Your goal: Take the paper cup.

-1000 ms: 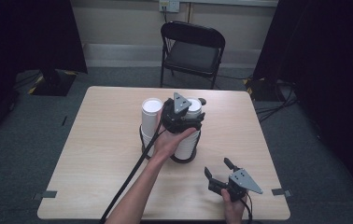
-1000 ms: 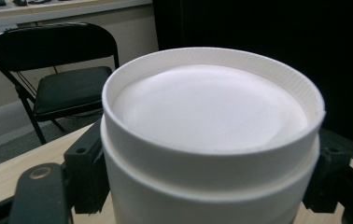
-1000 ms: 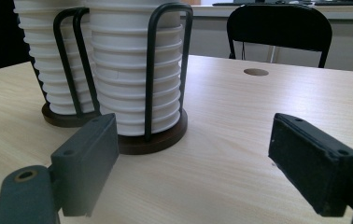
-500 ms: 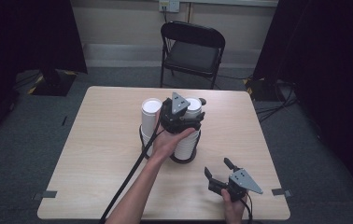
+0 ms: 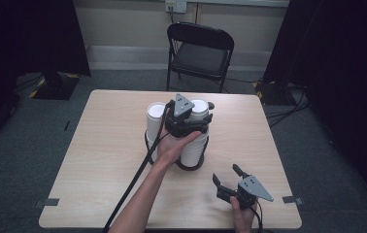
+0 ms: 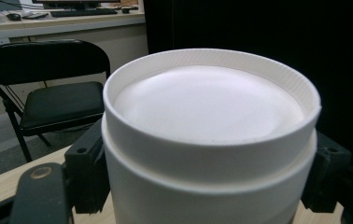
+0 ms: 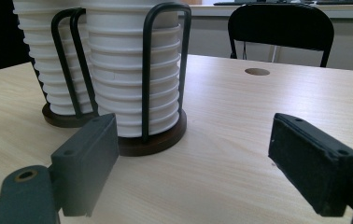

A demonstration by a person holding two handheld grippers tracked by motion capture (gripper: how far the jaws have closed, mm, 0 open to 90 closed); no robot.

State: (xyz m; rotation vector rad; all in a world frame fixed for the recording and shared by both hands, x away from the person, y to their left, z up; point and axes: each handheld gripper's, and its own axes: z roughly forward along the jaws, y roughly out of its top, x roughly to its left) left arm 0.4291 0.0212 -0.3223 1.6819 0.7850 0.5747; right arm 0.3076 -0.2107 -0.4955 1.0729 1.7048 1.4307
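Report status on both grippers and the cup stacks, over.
Left gripper shut on top cup of the nearer stack. Right gripper open, empty, low over the table. Stacks sit in wire holder. Nothing in the way.

— Lighting, high view: what do you see?
— Dim, even overhead light; the table (image 5: 99, 160) reads pale, both side edges fall to black.
— Sharpness?
— Your right gripper view: near jaws soft, cup stacks (image 7: 132, 70) crisp. Left gripper view: top cup (image 6: 209, 116) slightly soft, no glare.
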